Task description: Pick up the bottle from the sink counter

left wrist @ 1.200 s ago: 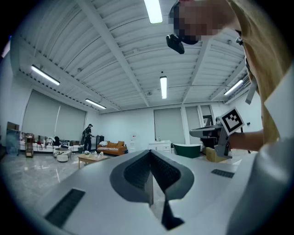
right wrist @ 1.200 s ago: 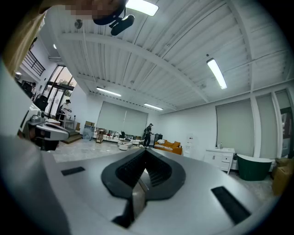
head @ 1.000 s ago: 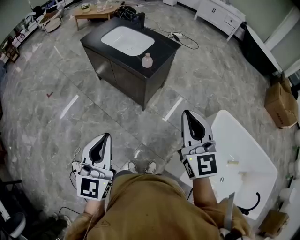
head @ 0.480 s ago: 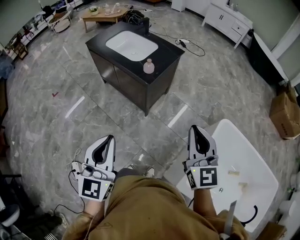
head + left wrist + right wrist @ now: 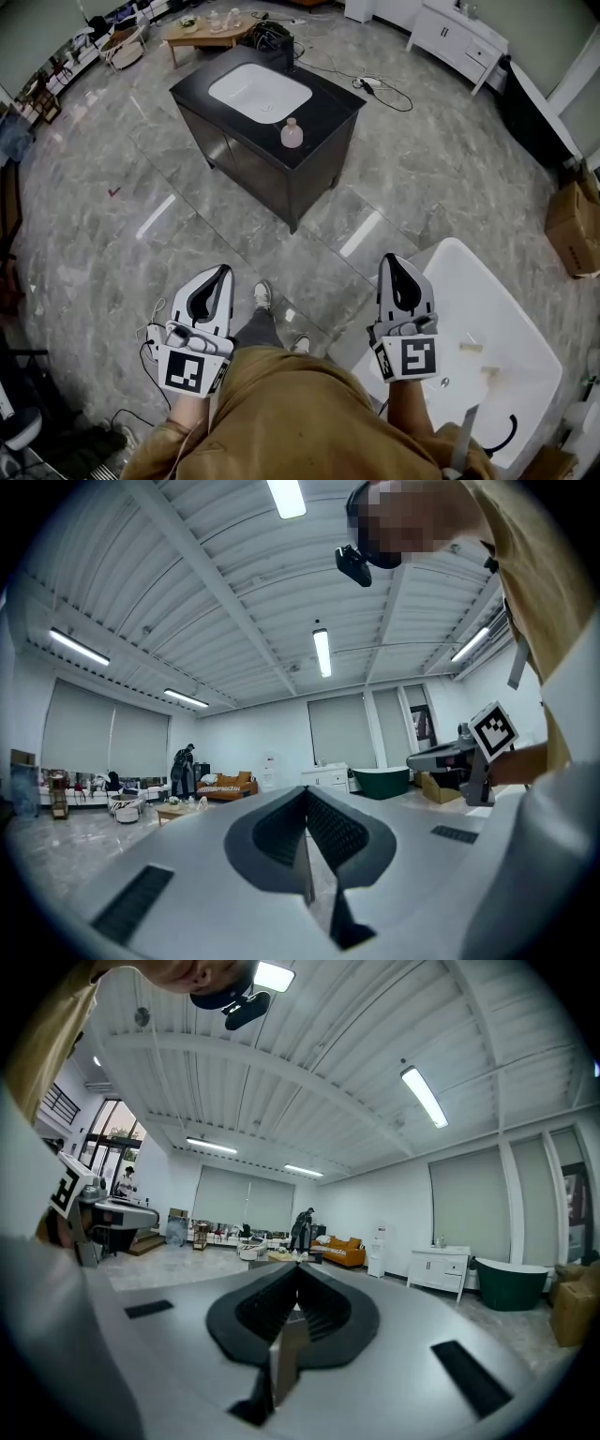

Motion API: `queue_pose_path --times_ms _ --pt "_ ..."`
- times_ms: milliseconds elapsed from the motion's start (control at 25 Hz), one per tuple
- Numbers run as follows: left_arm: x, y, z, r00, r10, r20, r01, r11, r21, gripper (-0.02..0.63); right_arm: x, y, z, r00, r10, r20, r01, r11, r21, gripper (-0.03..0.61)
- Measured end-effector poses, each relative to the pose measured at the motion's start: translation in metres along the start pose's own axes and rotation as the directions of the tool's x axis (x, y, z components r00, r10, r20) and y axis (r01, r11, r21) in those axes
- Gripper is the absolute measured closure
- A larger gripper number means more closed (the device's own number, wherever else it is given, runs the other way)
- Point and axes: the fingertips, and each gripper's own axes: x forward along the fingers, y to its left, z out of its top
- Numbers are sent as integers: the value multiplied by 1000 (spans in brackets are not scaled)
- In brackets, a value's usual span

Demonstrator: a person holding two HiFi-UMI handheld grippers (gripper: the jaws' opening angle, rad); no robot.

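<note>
A small pink bottle [image 5: 292, 134] stands upright on the black sink counter [image 5: 323, 103], just right of the white basin [image 5: 260, 92]. The counter is far ahead of me across the marble floor. My left gripper [image 5: 222, 272] and right gripper [image 5: 391, 260] are held low, close to my body, both pointing toward the counter and well short of it. In the left gripper view the left gripper [image 5: 305, 799] has its jaws pressed together with nothing between them. The right gripper [image 5: 296, 1275] is likewise shut and empty in its own view. Neither gripper view shows the bottle.
A white bathtub [image 5: 506, 309] sits close on my right. A cardboard box [image 5: 572, 220] lies further right, a white cabinet [image 5: 459, 33] at the back, a low wooden table [image 5: 202, 28] behind the counter. A cable [image 5: 375, 89] trails on the floor by the counter.
I have stepped forward: one foot now shows ahead between the grippers. Both grippers sit slightly lower in the head view, still shut. The bottle has not moved on the counter.
</note>
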Motion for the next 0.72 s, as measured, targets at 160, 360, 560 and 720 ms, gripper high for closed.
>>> queue_pose_path --times_ms 160,360,560,720 --pt "11 5 -7 1000 -15 9 15 1000 -5 611 8 -3 -5 1000 -11 -8 11 1000 0 577" --pt "36 29 -22 1000 -22 -8 21 1000 -20 611 35 -5 -6 1000 -26 -18 26 1000 -17 577" --pt "72 66 -44 999 -35 -18 34 997 -65 611 81 -2 -17 996 -37 -82 35 999 -20 577" --pt "105 109 -59 999 -37 -32 34 996 -82 611 139 12 -17 994 -7 -105 4 1000 -31 576"
